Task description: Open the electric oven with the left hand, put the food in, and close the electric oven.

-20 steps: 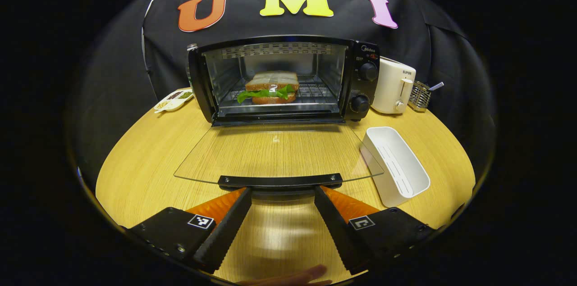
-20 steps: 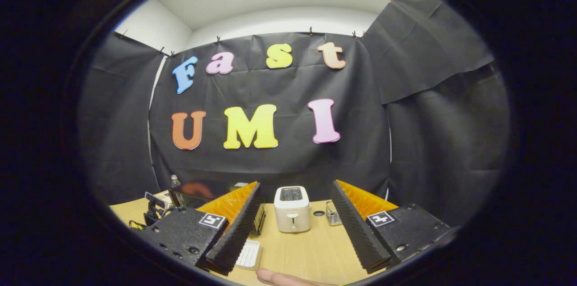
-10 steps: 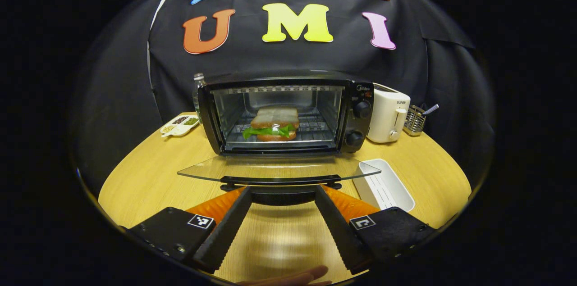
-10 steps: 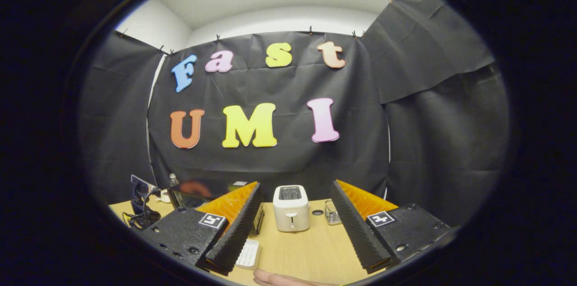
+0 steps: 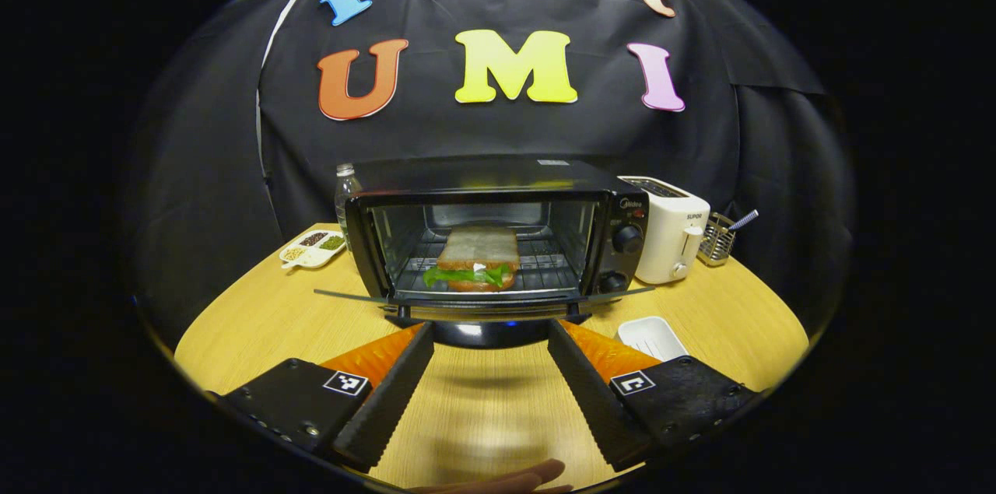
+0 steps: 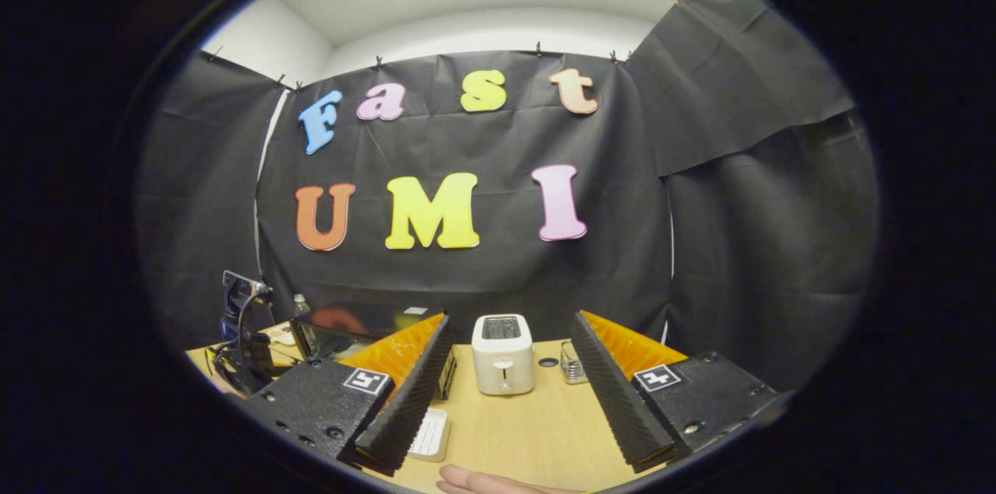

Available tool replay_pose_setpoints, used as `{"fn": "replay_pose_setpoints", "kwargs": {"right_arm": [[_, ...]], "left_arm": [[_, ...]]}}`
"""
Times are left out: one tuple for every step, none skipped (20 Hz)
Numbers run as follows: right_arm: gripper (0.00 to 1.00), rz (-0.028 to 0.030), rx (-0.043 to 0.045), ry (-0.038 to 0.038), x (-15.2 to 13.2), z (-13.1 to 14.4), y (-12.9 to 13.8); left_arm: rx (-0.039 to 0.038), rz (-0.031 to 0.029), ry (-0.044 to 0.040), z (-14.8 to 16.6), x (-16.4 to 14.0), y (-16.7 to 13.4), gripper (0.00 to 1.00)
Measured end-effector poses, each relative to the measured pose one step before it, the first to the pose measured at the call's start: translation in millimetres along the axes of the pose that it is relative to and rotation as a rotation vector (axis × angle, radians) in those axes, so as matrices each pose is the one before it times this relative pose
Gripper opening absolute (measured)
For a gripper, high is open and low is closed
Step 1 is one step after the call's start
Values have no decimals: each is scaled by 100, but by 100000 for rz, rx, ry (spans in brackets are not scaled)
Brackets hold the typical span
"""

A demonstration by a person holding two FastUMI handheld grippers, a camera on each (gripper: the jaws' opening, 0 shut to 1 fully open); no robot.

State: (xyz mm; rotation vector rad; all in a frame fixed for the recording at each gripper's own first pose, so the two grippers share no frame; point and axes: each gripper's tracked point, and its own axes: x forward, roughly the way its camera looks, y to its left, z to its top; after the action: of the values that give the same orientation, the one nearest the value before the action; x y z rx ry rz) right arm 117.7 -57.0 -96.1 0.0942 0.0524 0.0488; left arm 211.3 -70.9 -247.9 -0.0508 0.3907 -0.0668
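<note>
My wooden table [image 5: 257, 323] carries the electric oven [image 5: 498, 233] at its far side, glass door [image 5: 486, 299] swung out level. The sandwich [image 5: 476, 258] sits inside on the rack. My left gripper [image 5: 489, 338] is spread beneath the door handle [image 5: 486, 317]; my right gripper [image 6: 510, 358] is spread, empty, facing the toaster [image 6: 503, 354].

From the left gripper view I see my left tongs [image 5: 486, 338] spread wide under the handle [image 5: 486, 317] of the oven [image 5: 498, 233] door, which stands nearly level. A sandwich [image 5: 476, 259] sits on the rack inside. A white toaster [image 5: 671, 239] stands just right of the oven on the worktop [image 5: 257, 323].
</note>
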Motion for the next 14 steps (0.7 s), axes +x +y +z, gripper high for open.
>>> {"fn": "replay_pose_setpoints", "kwargs": {"right_arm": [[87,-66,-61,-88,-237,42,38],[87,-85,70,-188,-271,-13,-51],[87,-175,59,-68,-173,131,6],[87,-285,-31,149,-223,-52,-77],[87,-274,-104,51,-150,35,-49],[87,-425,-193,-11,-328,121,-74],[87,-354,-386,-262,-322,71,-1],[87,-221,-476,-309,-434,208,80],[87,-231,-326,-384,-223,208,53],[87,-118,-330,-178,-219,58,43],[87,-10,-132,-158,-294,131,149],[87,-31,37,115,-388,39,157],[87,-125,183,-81,-395,70,110],[87,31,163,-374,-288,182,77]], "left_arm": [[-797,-745,-1666,635,310,95,98],[-715,-690,-452,501,496,161,98],[-97,-252,-247,453,764,170,98],[641,650,-416,355,641,337,98],[932,161,-554,577,647,166,97],[626,-874,-1048,666,767,-147,98],[386,-106,-1433,751,750,11,96],[126,-380,-1369,632,491,-17,96],[-132,-624,-1233,594,298,-183,96],[-389,-102,-438,326,-199,-14,96],[-165,-192,-1251,449,-469,-68,96],[-93,54,-1467,543,-761,-71,96],[-409,-272,-1561,475,-909,-88,96],[-570,-1143,-1709,620,-989,-326,96]]}}
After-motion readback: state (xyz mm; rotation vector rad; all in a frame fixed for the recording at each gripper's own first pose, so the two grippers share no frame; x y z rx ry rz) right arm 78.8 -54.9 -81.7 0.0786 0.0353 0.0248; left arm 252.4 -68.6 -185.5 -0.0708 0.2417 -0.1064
